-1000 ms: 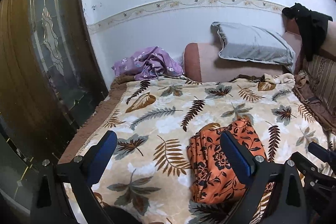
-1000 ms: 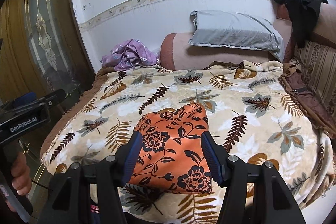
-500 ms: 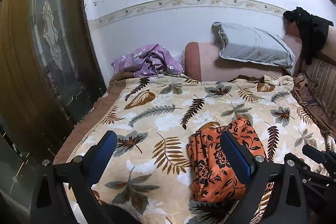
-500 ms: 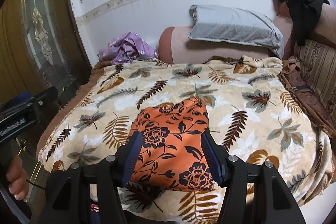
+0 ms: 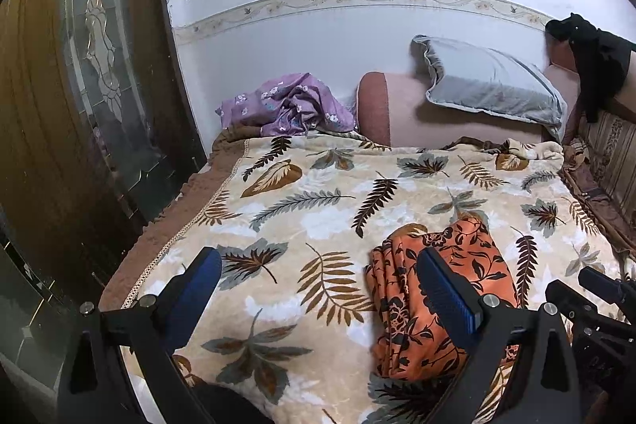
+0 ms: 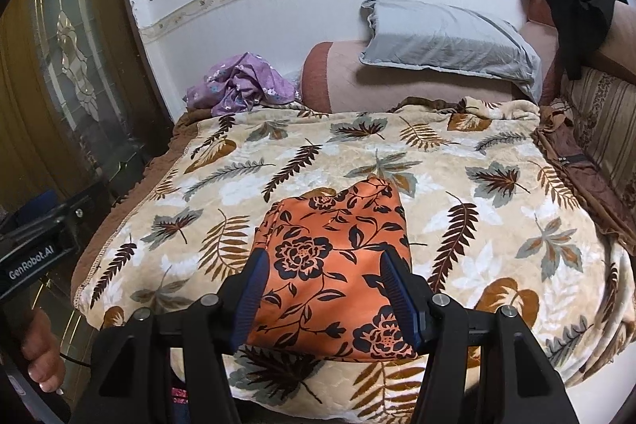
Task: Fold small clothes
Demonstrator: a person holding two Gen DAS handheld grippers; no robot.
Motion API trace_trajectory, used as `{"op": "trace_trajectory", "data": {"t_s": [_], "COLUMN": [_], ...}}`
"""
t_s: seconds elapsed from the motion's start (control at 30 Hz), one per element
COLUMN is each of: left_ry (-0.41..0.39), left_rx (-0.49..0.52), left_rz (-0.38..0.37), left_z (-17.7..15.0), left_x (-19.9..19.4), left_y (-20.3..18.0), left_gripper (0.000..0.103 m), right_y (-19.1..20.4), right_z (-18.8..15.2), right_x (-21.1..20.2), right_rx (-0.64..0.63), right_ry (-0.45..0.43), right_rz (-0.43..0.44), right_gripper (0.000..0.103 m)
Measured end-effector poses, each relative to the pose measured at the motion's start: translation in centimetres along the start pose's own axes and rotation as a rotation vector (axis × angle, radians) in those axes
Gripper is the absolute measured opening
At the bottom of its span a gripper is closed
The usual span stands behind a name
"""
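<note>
The orange floral garment (image 6: pixel 334 265) lies folded on the bed's leaf-print blanket (image 6: pixel 497 225), near the front edge and a little toward the middle of the bed. It forms a rough rectangle whose long axis runs from the near edge of the bed away toward the headboard end, the far end narrowing to a soft rounded corner. Its cloth looks thin and smooth, with a slight sheen, printed with dark roses and trailing vines; along its left side in the left wrist view the stacked layers show as several rippled edges (image 5: pixel 387 289). The blanket beneath is thick and plush, cream with brown and grey-blue leaves, bordered in brown with a scalloped trim. The right claw (image 6: pixel 332 299) hovers above the near half of the garment with its ribbed blue pads apart and nothing between them pressed. The left claw (image 5: pixel 318 289) stands wide apart over the blanket to the garment's left, its right pad in front of the orange cloth, gripping nothing. At the far end lie a crumpled purple flowered cloth (image 6: pixel 240 84), a pink bolster (image 6: pixel 349 78) and a grey satin pillow (image 6: pixel 449 40); a black garment (image 6: pixel 572 6) hangs over the sofa back at right.
</note>
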State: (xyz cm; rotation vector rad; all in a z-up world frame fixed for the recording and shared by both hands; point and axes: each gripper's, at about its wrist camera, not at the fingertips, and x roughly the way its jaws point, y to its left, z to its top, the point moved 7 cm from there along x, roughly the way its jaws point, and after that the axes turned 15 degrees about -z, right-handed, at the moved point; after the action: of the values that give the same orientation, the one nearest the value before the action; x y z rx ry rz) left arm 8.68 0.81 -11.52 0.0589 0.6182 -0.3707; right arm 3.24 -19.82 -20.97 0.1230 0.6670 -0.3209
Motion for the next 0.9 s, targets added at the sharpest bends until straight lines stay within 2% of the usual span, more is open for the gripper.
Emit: {"op": "trace_trajectory", "data": {"t_s": [0.17, 0.6, 0.9], "left_ry": [-0.013, -0.105, -0.105], "left_rx": [-0.008, 0.014, 0.013], "left_rz": [0.003, 0.012, 0.011], "left_z": [0.1, 1.8, 2.1], "left_x": [-0.5, -4.9, -5.4], "left_y": [0.4, -0.3, -0.6], "left_gripper": [0.098, 0.098, 0.098], "right_y": [0.5, 0.0, -0.3], "right_z": [0.3, 1.6, 1.7], "right_x": [-0.7, -4.4, -4.9], "right_rx": [-0.013, -0.005, -0.005], "right_ry": [-0.016, -0.096, -0.107], "right_rz": [-0.005, -0.011, -0.021], "right_gripper": [0.062, 0.062, 0.062]}}
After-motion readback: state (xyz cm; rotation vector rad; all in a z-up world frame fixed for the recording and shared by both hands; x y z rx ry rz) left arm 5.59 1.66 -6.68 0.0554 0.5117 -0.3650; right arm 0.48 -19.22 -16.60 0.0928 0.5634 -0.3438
